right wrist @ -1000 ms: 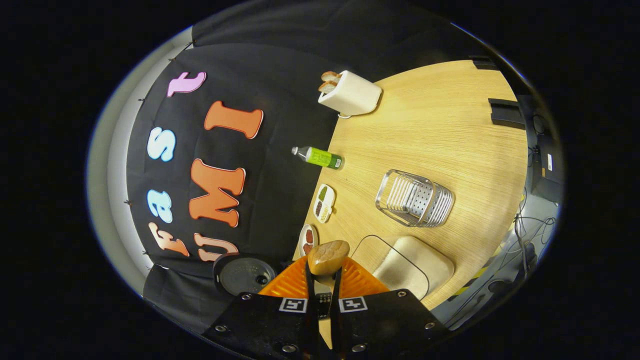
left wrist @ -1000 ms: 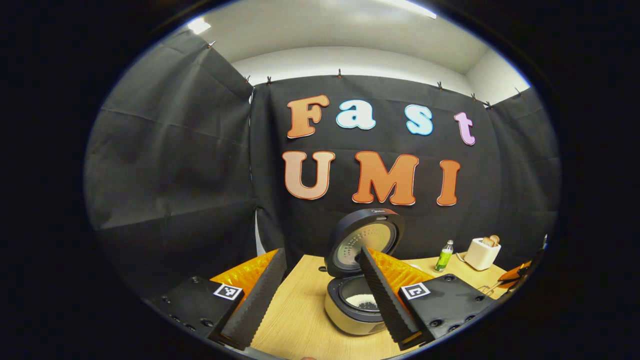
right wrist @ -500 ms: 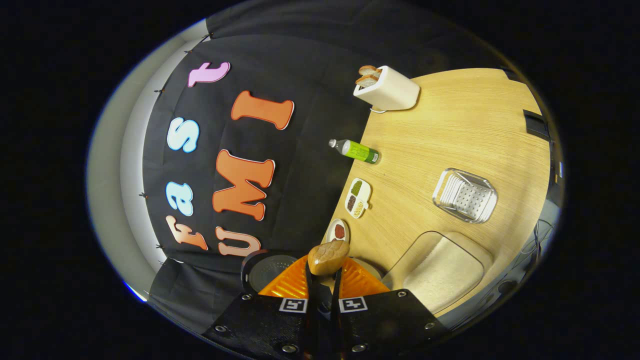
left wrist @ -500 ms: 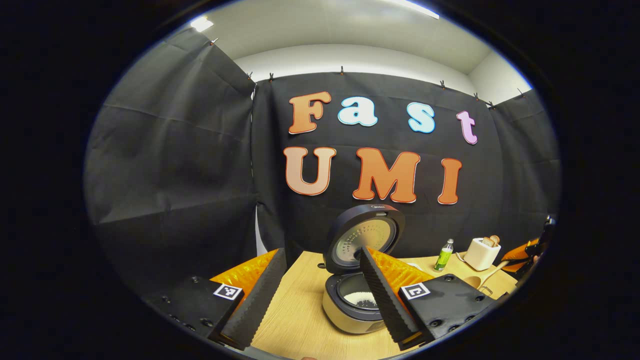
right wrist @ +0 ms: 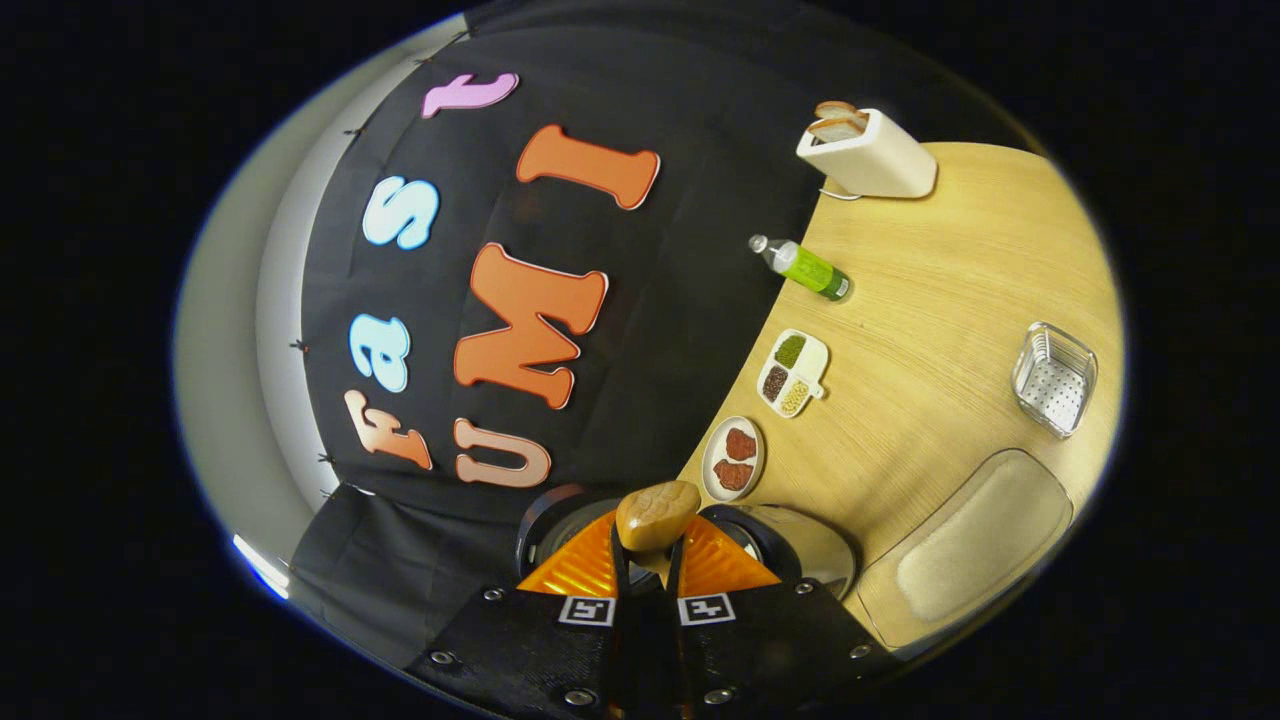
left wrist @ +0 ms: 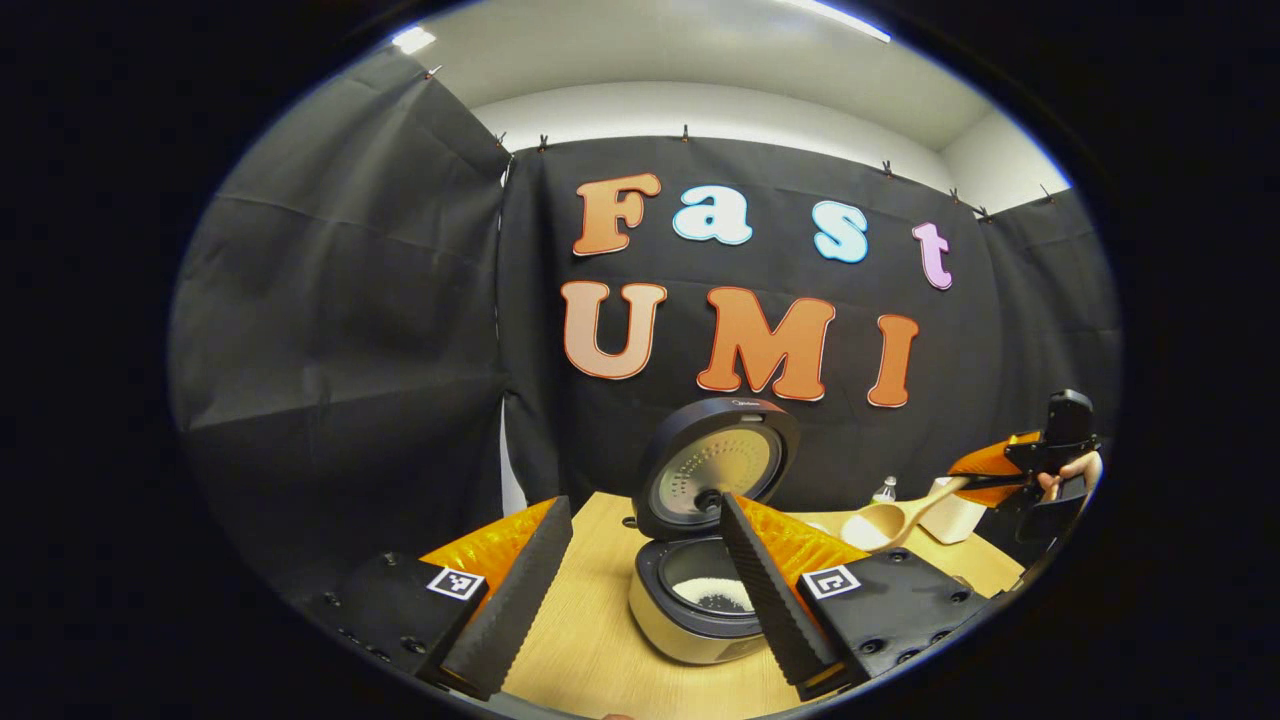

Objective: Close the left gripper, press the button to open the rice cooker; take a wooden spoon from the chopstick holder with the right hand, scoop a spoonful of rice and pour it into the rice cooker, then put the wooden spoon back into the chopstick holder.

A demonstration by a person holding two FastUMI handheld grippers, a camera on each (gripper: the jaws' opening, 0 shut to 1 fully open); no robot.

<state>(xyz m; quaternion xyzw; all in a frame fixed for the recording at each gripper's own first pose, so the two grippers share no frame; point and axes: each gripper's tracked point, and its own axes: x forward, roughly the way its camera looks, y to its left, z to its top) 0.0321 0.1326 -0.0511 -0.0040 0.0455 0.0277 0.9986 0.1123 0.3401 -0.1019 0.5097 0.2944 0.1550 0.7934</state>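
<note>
Rice transfer: I hold the pale wooden spoon (left wrist: 885, 520) clamped in the right gripper (right wrist: 645, 560), tilted toward the open beige rice cooker (left wrist: 690, 610) for pouring; left gripper (left wrist: 640, 590) fingers wide, idle.

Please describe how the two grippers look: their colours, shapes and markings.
The left gripper has two long black fingers with ribbed pads, orange ridged plastic behind them, and black plates with bolts and square black-and-white markers. The right gripper has the same orange parts, black plates and markers.
</note>
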